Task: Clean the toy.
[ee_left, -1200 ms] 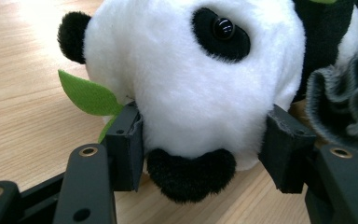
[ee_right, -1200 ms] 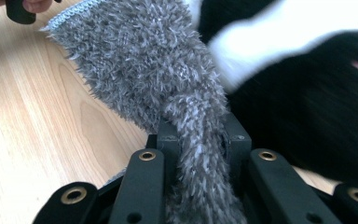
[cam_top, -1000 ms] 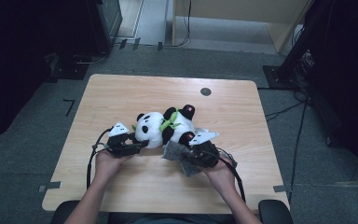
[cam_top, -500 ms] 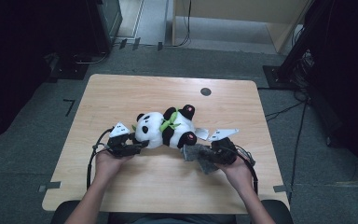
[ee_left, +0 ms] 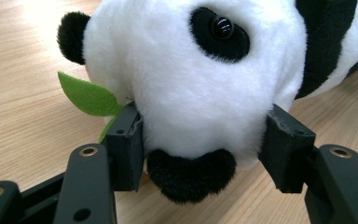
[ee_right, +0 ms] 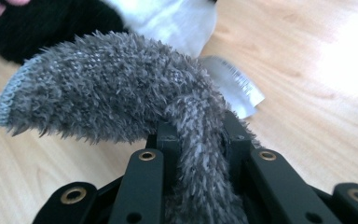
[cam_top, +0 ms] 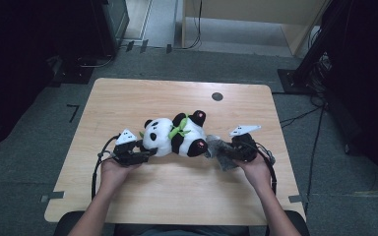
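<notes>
A black-and-white plush panda (cam_top: 174, 135) lies on its back mid-table, with a green leaf (ee_left: 86, 95) at its neck. My left gripper (cam_top: 145, 153) is shut on the panda's head (ee_left: 191, 70), and both pads press into the white fur beside the black muzzle. My right gripper (cam_top: 225, 151) is shut on a small grey fuzzy knit piece (cam_top: 215, 150), much like a sock. In the right gripper view that grey piece (ee_right: 112, 98) runs up from between the jaws of the right gripper (ee_right: 198, 135). Its loose end lies by the panda's black foot (ee_right: 37, 23) and a white tag (ee_right: 235, 84).
The wooden table (cam_top: 128, 98) has bare room behind and in front of the panda. A dark round spot (cam_top: 217, 96) sits near its far edge. Cables trail from both grippers toward the person's forearms. Dark equipment and cords stand on the floor around.
My right gripper has moved to the right with the grey piece, away from the panda's foot. The left gripper stays on the head.
</notes>
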Motion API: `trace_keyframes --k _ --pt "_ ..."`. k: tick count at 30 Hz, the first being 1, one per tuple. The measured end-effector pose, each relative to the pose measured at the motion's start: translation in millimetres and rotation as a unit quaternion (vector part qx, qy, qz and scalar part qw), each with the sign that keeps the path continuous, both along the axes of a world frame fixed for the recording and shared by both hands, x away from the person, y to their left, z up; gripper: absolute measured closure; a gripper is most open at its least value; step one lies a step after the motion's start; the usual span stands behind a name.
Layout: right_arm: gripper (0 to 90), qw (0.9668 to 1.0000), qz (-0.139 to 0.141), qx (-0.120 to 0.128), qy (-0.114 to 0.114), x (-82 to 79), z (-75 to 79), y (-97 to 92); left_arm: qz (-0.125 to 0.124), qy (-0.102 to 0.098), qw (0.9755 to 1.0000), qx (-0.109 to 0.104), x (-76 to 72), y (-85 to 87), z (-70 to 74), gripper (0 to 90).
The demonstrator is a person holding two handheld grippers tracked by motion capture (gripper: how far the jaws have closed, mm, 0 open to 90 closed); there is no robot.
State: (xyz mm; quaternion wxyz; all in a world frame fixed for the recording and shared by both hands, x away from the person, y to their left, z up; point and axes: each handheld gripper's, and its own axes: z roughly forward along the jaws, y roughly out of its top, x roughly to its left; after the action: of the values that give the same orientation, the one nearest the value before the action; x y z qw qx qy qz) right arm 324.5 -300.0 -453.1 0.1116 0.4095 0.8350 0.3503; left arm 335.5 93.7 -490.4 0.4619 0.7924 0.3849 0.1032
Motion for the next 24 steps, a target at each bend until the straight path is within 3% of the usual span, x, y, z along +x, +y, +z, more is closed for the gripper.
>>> trace_keyframes --k 8,10,15,24 --pt "75.3 0.9996 -0.015 0.017 -0.015 25.3 -2.1 -6.2 0.001 0.003 1.0000 -0.006 0.6 0.9 -0.4 39.4" --pt "75.3 0.9994 -0.020 0.025 -0.007 30.6 -3.2 -8.4 0.001 0.003 1.0000 -0.007 0.7 0.9 -0.4 39.3" --pt "75.4 0.9992 -0.029 0.016 -0.024 43.2 -4.9 -14.5 0.002 0.004 1.0000 -0.008 0.8 0.8 -0.4 39.3" --pt "75.3 0.9944 -0.084 0.043 -0.048 63.9 -4.1 -39.8 0.002 0.003 1.0000 -0.006 0.2 0.4 -0.4 39.2"
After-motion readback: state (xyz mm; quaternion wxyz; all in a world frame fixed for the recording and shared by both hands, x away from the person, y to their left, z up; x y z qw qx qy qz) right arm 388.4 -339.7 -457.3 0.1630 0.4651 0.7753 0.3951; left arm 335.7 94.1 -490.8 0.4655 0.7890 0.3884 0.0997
